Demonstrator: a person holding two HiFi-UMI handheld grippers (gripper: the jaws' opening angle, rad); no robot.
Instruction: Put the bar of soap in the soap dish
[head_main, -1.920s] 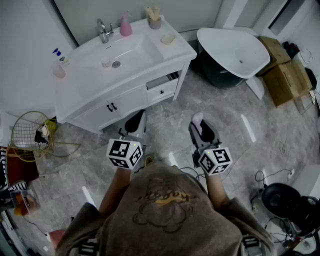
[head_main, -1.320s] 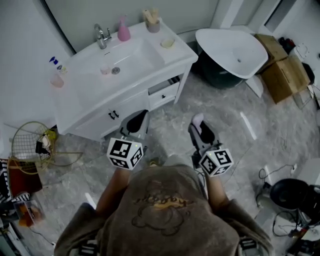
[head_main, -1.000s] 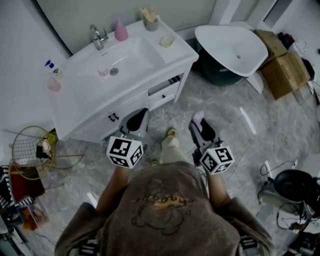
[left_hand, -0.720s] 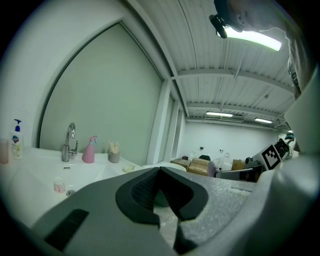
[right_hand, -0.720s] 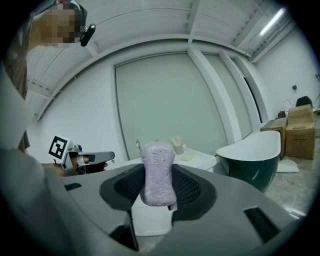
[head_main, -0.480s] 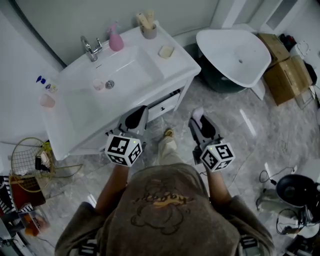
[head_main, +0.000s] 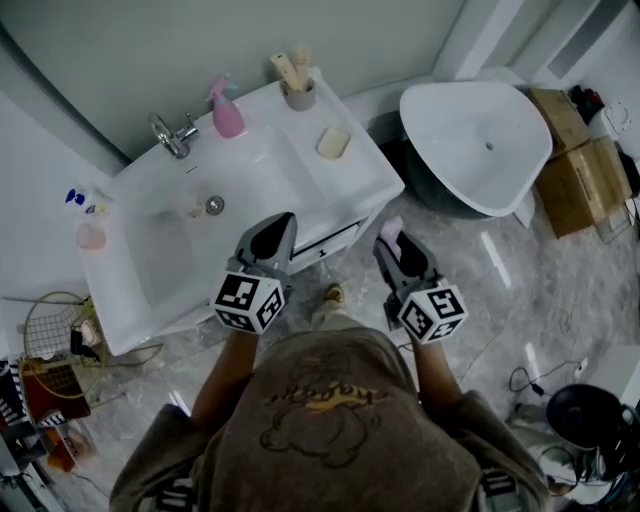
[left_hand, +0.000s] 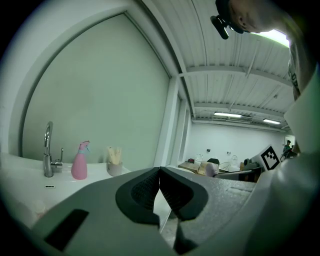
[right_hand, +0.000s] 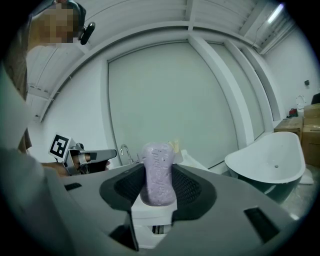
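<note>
**While the Soap Is Held in the Right Gripper, the Dish Sits on the Vanity Top**

Where the white vanity unit (head_main: 372, 182) ends at its front right corner, the right gripper (head_main: 393, 234) hangs just off that corner, above the floor. Its jaws are closed on a pale purple speckled bar of soap (right_hand: 158, 171), which stands upright between the pads and rises above them. The left gripper (head_main: 279, 226) has its tips over the vanity's front edge, near the middle. Its jaws meet at the tips with nothing between them (left_hand: 159, 186).

The cream rectangular soap dish (head_main: 334, 143) lies on the vanity's right-hand counter, beyond the right gripper and well apart from it. The counter around the dish is bare. At the vanity's rear edge stand a grey cup of brushes (head_main: 297, 92), a pink pump bottle (head_main: 227, 116) and a chrome tap (head_main: 172, 133).

To the vanity's right a white freestanding tub (head_main: 478, 135) stands close by. Grey marble-pattern floor (head_main: 505, 300) lies open in front of both.
</note>
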